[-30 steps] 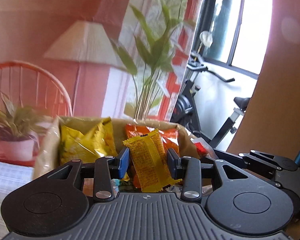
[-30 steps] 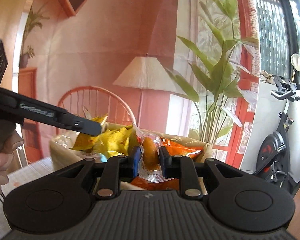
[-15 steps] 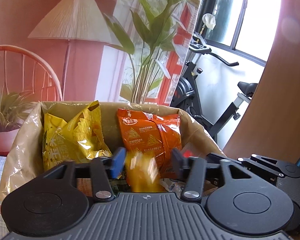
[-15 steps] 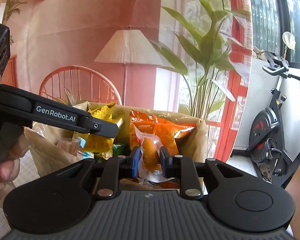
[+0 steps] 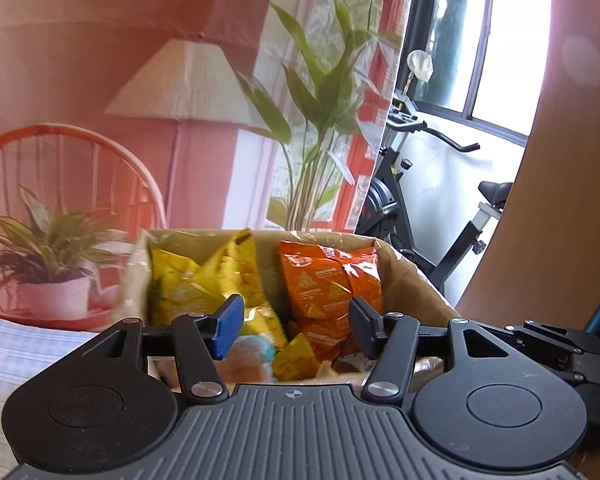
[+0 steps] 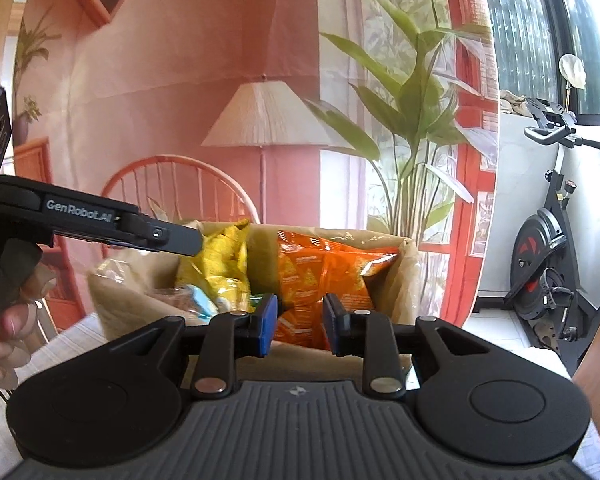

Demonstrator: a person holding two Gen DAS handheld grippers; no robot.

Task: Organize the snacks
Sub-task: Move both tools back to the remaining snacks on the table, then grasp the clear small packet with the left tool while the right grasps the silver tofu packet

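A paper-lined cardboard box [image 5: 412, 276] holds yellow snack bags [image 5: 196, 280] on the left and orange snack bags [image 5: 328, 280] on the right. My left gripper [image 5: 296, 330] hangs open over the box's near side. A small yellow packet [image 5: 296, 356] lies loose in the box below it. In the right wrist view my right gripper [image 6: 300, 324] faces the orange snack bags [image 6: 320, 272]. Its jaws are opening and nothing is between them. The left gripper [image 6: 180, 236] reaches in from the left over the yellow snack bags [image 6: 220, 260], held by a hand [image 6: 4, 320].
A chequered cloth [image 5: 28, 348] covers the table under the box. Behind it stand a potted plant [image 5: 52, 264], an orange wicker chair [image 5: 60, 152], a floor lamp [image 6: 268, 116] and a tall plant [image 6: 412, 120]. An exercise bike [image 6: 548, 272] stands at the right.
Both grippers have opened. The left one let go of the small yellow packet, which dropped into the box. The right one released a clear-wrapped bun, now out of sight.
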